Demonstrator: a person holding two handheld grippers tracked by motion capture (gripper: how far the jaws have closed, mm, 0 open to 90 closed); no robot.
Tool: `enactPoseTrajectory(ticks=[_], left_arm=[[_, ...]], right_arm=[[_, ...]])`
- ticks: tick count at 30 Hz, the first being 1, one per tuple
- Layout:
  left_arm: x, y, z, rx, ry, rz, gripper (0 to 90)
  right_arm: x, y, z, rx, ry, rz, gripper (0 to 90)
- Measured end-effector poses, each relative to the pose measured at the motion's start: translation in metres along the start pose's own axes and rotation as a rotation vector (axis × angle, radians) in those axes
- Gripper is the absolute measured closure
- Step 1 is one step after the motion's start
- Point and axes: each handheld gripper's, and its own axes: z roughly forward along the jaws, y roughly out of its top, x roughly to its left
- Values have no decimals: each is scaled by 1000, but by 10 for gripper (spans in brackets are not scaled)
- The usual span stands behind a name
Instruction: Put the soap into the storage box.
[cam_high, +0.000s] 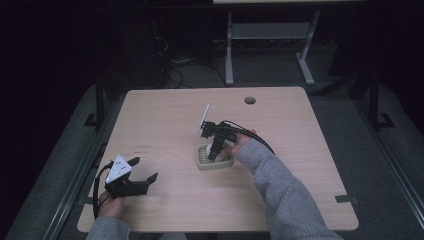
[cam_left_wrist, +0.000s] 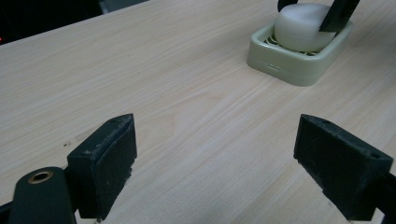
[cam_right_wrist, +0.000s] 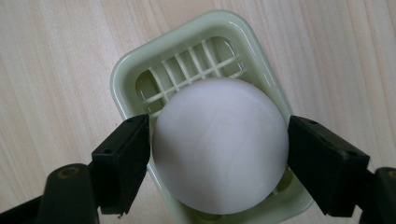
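Note:
A round white soap (cam_right_wrist: 219, 144) lies in a pale green slatted soap dish (cam_right_wrist: 187, 32) near the middle of the wooden table (cam_high: 290, 150). My right gripper (cam_right_wrist: 218, 163) points down over the dish (cam_high: 214, 165), its two black jaws pressed against the soap's left and right sides. In the left gripper view the soap (cam_left_wrist: 299, 28) and dish (cam_left_wrist: 285, 63) sit ahead to the right, with a right fingertip (cam_left_wrist: 338, 14) against the soap. My left gripper (cam_high: 144, 168) hovers low near the table's front left, open, with bare wood between its jaws (cam_left_wrist: 217, 158).
A round cable hole (cam_high: 249, 100) sits near the table's far edge. Dark floor, cables and a second desk's legs (cam_high: 229, 50) lie beyond the table. Bare wood stretches between the left gripper and the dish.

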Motion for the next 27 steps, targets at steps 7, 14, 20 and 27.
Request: enactPoseTrajectory(ticks=[7, 14, 20, 27], left_arm=[[0, 0, 0, 1, 0, 0, 128], [0, 0, -1, 2, 0, 2, 128], [0, 0, -1, 0, -1, 1, 128], [0, 0, -1, 6, -1, 7, 128]], right_arm=[[1, -2, -5, -15, -2, 1, 216], [1, -3, -8, -22, -1, 5, 215], [2, -4, -13, -37, -11, 9, 216], [4, -6, -19, -52, -19, 5, 216]])
